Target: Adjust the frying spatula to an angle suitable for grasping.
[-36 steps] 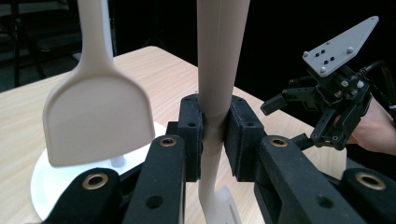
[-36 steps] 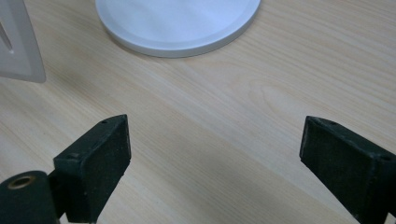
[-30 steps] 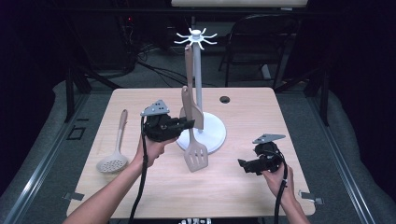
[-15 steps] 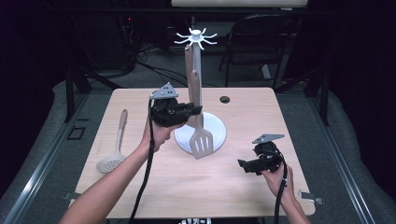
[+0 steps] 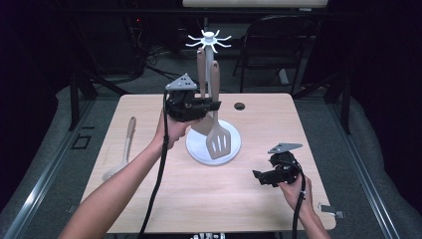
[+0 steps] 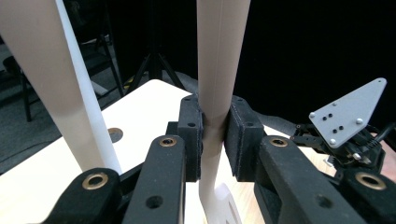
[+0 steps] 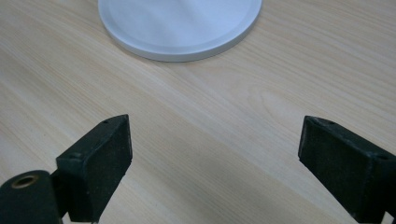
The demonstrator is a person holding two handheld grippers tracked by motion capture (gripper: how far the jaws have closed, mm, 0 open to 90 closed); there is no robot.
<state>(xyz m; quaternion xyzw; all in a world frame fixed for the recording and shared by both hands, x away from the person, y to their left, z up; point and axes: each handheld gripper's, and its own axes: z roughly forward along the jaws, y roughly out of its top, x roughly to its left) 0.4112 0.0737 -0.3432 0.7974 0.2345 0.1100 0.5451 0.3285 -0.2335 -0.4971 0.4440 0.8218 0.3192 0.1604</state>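
left gripper (image 5: 211,105) clamped on tan slotted spatula (image 5: 217,142), lifted upright beside white hook stand (image 5: 213,144). looks like hang-up step; next needs handle hole onto hook. right gripper (image 5: 259,175) released, resting on table.

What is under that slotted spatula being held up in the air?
Under the slotted spatula sits the round white base of the utensil stand. The blade hides part of the base; whether they touch cannot be told. The left tool grips the handle.
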